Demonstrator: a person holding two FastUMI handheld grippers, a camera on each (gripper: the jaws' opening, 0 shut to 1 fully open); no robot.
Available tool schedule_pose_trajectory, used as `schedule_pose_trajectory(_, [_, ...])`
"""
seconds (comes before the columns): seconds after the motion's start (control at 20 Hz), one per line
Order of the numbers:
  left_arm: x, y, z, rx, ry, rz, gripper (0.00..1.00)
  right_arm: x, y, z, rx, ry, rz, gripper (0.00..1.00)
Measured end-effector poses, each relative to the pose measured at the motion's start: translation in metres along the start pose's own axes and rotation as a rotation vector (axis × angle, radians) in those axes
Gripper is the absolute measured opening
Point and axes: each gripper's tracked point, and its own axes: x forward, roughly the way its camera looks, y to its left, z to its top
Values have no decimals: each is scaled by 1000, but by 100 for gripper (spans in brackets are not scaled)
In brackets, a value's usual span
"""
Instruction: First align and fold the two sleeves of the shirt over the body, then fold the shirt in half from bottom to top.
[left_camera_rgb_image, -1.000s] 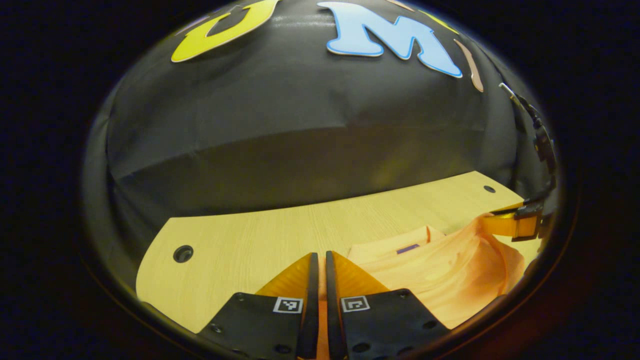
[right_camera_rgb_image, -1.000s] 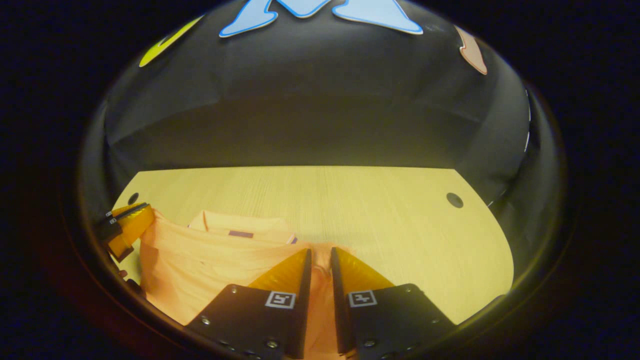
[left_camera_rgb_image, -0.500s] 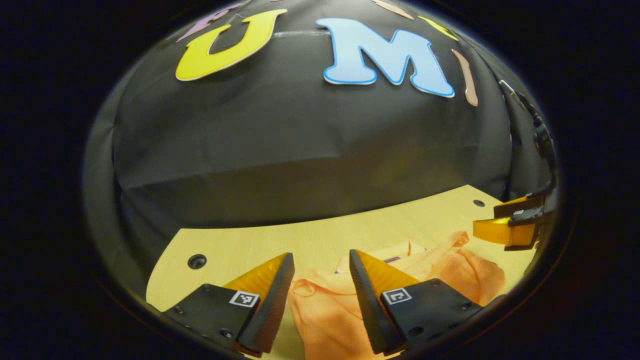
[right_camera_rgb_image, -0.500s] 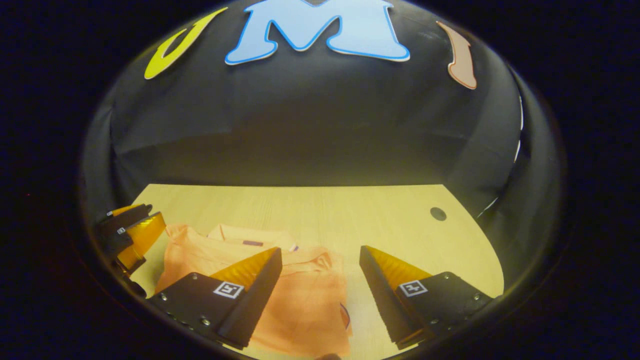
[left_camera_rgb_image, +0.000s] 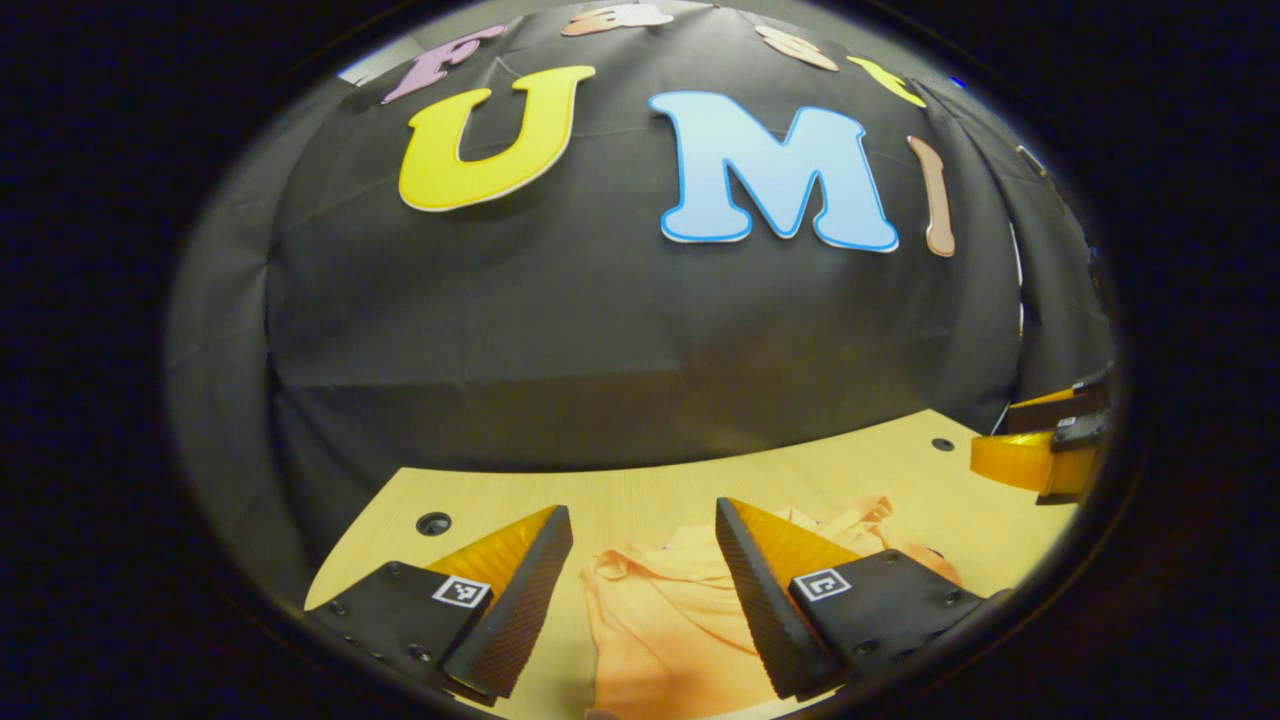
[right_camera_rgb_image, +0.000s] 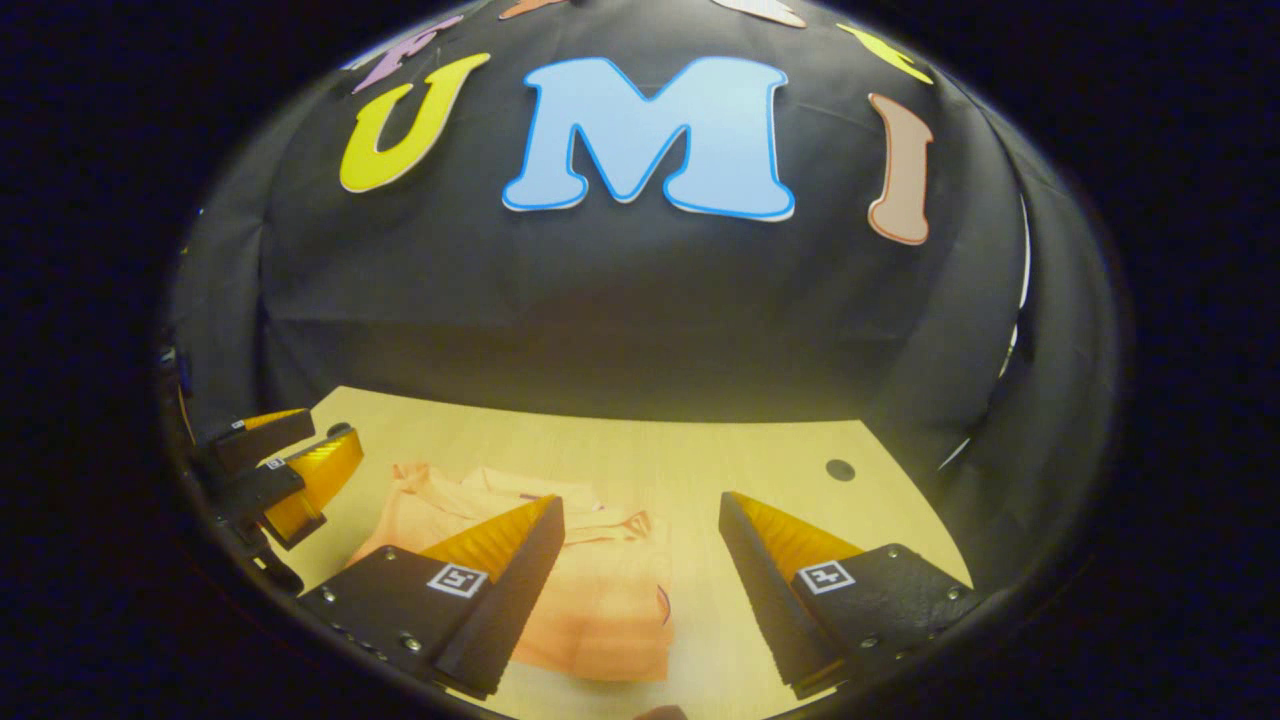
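Shirt (right_camera_rgb_image: 590, 600) lies on the table (right_camera_rgb_image: 700, 460) below both my claws, a compact orange bundle with its collar end toward the booth wall. I judge the sleeves are in and the bottom-to-top fold is done; at most a little smoothing is left. The cloth looks soft and thin, rumpled at the upper edge, on pale wood-grain board with small round holes. My left gripper (left_camera_rgb_image: 640, 590) hangs spread wide, holding nothing; my right gripper (right_camera_rgb_image: 640, 590) is likewise parted and empty.
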Motion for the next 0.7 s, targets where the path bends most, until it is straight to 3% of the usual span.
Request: schedule_pose_trajectory(0.7, [-143,-2,53,-44,-162,59,95,-119,2,27,-72,-225,29,96])
